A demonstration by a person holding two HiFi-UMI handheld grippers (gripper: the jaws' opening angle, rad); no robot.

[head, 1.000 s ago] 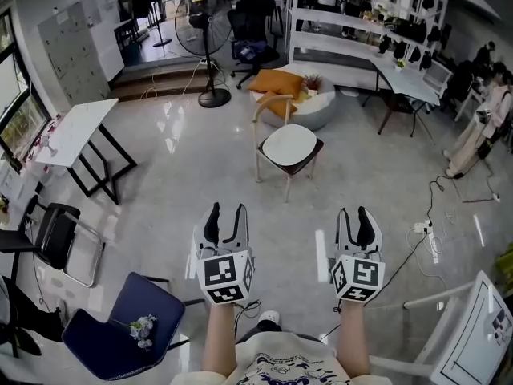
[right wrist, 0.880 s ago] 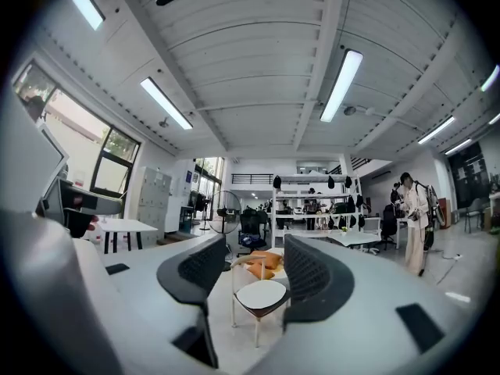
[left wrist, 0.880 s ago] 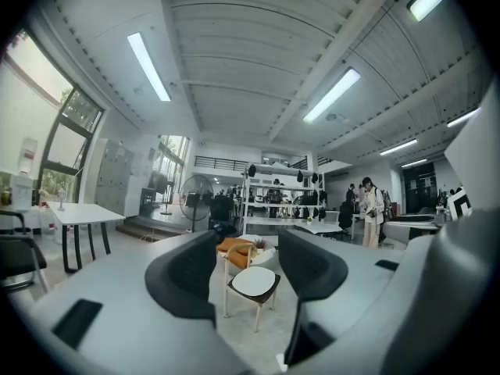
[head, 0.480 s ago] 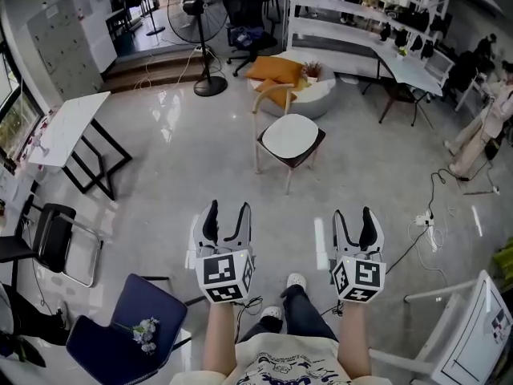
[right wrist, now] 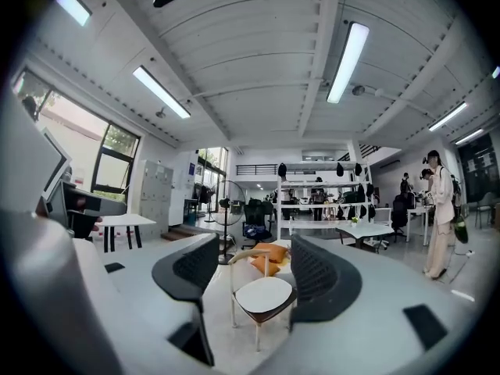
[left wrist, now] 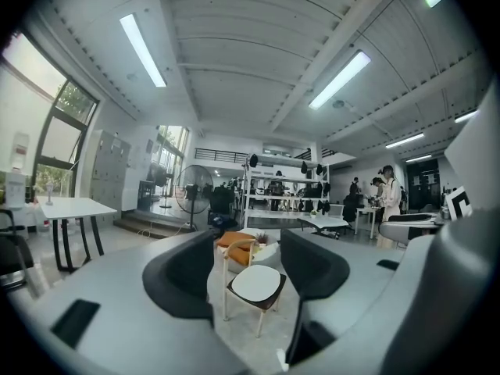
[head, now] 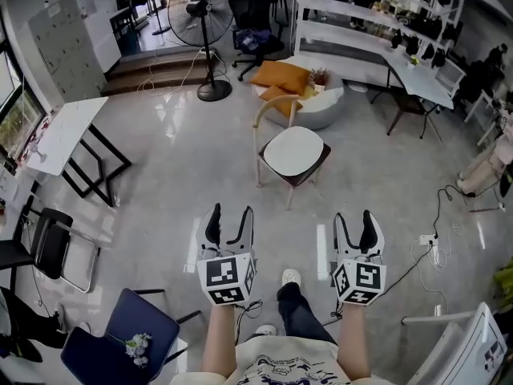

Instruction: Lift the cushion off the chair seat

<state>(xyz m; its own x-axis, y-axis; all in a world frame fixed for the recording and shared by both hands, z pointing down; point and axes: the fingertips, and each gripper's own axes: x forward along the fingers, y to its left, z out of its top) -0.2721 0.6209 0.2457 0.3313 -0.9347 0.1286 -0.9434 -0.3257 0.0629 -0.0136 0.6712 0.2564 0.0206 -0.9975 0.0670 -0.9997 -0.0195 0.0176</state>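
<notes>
Pale glossy floor (head: 176,183) fills our head view of a wide workroom. Just above the centre of the frame stands a wooden chair (head: 311,173), with the round white cushion (head: 294,151) lying flat on its seat, well apart from us. Lower in the frame we hold the left gripper (head: 230,213) and the right gripper (head: 356,216) side by side, both pointed toward the chair; their jaws have just been opening and now stand spread wide, holding nothing, with the distant chair showing through each gap.
</notes>
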